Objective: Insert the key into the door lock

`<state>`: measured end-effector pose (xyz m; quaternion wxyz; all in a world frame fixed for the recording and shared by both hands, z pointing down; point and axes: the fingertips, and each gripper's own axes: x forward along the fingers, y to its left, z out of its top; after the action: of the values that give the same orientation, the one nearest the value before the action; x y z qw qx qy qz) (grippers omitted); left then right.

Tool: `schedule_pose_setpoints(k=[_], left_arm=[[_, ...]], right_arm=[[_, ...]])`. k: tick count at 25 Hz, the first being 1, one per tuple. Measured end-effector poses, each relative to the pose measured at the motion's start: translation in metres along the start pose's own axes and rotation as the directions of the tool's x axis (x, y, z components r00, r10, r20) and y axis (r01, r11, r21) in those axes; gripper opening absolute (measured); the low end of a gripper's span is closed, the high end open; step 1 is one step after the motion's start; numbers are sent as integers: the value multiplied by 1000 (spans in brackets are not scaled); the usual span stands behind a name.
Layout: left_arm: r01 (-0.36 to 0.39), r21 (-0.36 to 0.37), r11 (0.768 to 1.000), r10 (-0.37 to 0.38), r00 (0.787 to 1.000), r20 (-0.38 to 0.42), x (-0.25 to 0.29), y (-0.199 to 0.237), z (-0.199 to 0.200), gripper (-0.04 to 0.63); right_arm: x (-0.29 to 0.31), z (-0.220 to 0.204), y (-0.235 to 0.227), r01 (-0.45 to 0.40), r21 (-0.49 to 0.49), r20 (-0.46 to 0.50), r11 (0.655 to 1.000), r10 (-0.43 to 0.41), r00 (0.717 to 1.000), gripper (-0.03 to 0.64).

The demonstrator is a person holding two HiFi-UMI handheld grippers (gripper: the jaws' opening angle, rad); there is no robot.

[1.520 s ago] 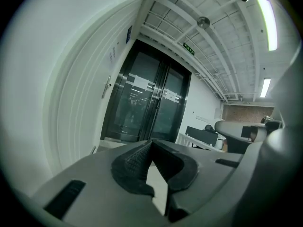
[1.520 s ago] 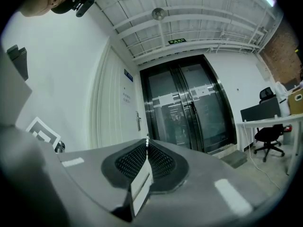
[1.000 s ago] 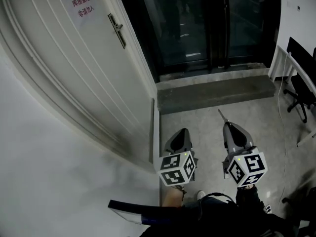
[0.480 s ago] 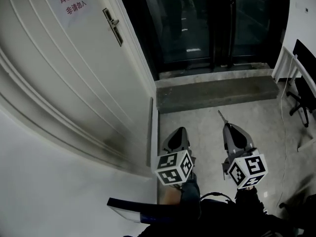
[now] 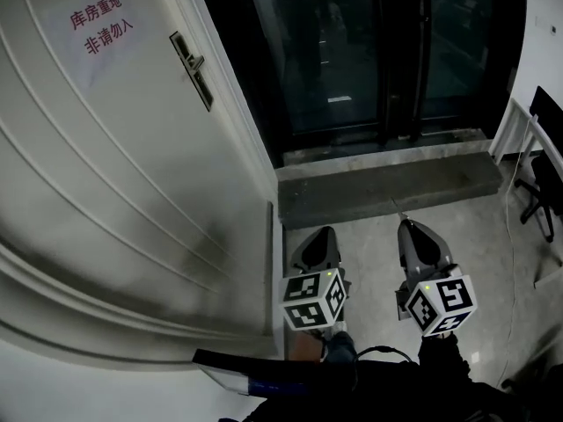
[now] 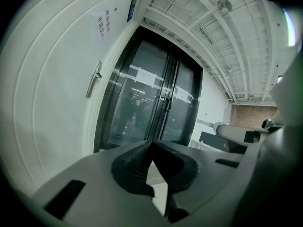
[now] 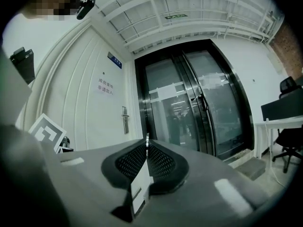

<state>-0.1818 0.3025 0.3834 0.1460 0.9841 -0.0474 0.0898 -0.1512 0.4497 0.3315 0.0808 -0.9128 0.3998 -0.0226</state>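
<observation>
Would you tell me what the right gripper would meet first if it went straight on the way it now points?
Probably the dark frame of the glass doors; the right gripper, shut on the key, aims right of the lock plate. Depth is unclear.

The grey plastic left gripper [image 5: 321,233] and right gripper [image 5: 406,227] hang low, side by side, pointing forward. The left gripper's dark jaws meet at their tips with nothing between; the right gripper's jaws pinch a thin metal key [image 7: 147,139].
</observation>
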Motion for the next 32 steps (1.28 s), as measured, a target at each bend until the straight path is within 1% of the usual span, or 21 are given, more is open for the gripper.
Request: schedule_pose_setpoints(k=[5,11,21,27,32], left_arm=[[1,12,1000,-1,1000,3,53,39,29,0],[-9,11,1000,9,1000,10,94,84,52,0],[-22,-27,999,22,1000,-9,129,122,50,0],[-63,-52,997,63,998,-2,154,148,52,0],[-112,-51,992,113,993,17,193,175,69,0]], right_arm=[[74,6,-4,7,-3,10,1000,-7,1000,12],[138,6,0,-2,-1,16,1000,2,1000,12],[192,-6,1,-6,-1,-5,1000,6,1000,12],[234,-10,-5,-37,-5,-4,999,37,999,12],[291,-7,-15,-88,-3,9,996,88,996,12]])
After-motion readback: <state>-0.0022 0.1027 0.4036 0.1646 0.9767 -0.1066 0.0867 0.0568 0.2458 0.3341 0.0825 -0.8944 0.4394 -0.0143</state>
